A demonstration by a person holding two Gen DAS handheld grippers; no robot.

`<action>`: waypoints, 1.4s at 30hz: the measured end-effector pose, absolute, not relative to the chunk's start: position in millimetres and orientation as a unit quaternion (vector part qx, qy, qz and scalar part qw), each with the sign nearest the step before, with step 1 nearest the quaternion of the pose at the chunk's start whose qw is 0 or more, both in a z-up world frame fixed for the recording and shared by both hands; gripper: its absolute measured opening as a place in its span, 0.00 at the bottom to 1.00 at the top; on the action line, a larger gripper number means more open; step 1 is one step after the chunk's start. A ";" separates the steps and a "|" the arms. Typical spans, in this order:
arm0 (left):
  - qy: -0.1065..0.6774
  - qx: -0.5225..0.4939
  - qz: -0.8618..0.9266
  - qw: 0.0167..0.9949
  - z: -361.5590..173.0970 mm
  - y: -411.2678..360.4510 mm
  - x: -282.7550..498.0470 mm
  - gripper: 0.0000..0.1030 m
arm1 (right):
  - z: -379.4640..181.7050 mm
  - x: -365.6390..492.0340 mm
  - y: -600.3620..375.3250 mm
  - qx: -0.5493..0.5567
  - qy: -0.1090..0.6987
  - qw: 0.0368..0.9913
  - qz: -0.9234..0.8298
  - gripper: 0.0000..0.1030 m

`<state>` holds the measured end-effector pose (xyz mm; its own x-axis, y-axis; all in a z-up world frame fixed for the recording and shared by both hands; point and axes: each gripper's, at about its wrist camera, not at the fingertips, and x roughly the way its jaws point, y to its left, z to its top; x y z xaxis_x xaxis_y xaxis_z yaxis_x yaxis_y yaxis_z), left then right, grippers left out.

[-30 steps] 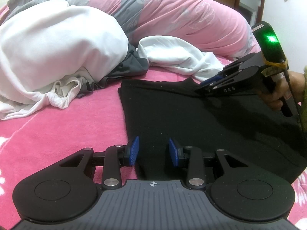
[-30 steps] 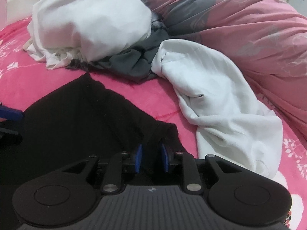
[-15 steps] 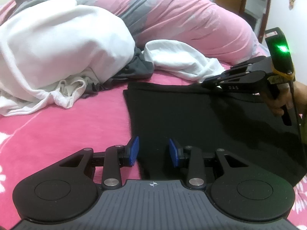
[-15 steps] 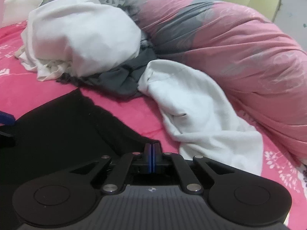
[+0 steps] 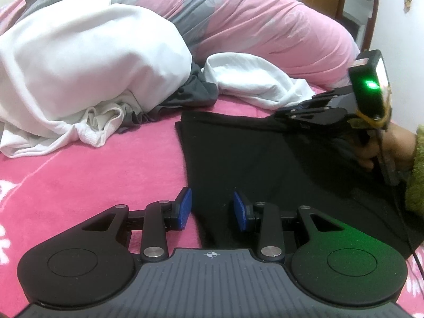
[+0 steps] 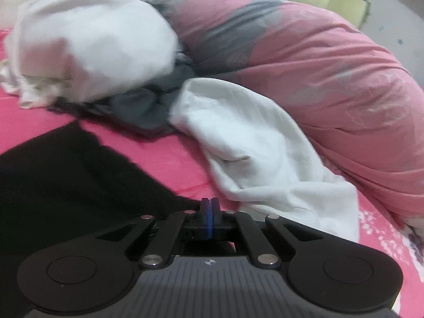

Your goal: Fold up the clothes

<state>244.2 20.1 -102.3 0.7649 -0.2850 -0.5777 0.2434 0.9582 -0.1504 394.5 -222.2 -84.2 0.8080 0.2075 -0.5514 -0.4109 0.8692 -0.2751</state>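
Note:
A black garment lies flat on the pink bed cover. My left gripper is open, its blue pads on either side of the garment's near left edge. My right gripper is shut on the far edge of the black garment and holds it lifted slightly. The right gripper also shows in the left wrist view at the garment's far right edge, with a green light on its body.
A big white pile lies at the back left, with a dark grey garment and a white garment beside it. A pink and grey duvet runs along the back. A wooden mirror frame stands far right.
My right gripper closed on the black garment's far edge and moved right, pulling it. The left gripper stayed open at the near edge.

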 end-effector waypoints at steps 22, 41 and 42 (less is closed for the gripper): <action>0.315 -0.036 -0.133 0.939 -102.1 23.3 247.3 0.39 | -78.8 426.1 -209.7 -0.066 0.331 0.930 0.148 0.00; 0.314 -0.047 -0.127 0.940 -104.1 25.8 248.9 0.41 | -71.2 342.8 -373.8 -0.008 0.397 0.916 0.051 0.15; 0.314 -0.048 -0.127 0.940 -104.4 26.2 249.2 0.41 | -72.5 352.6 -377.2 0.006 0.390 0.920 0.049 0.14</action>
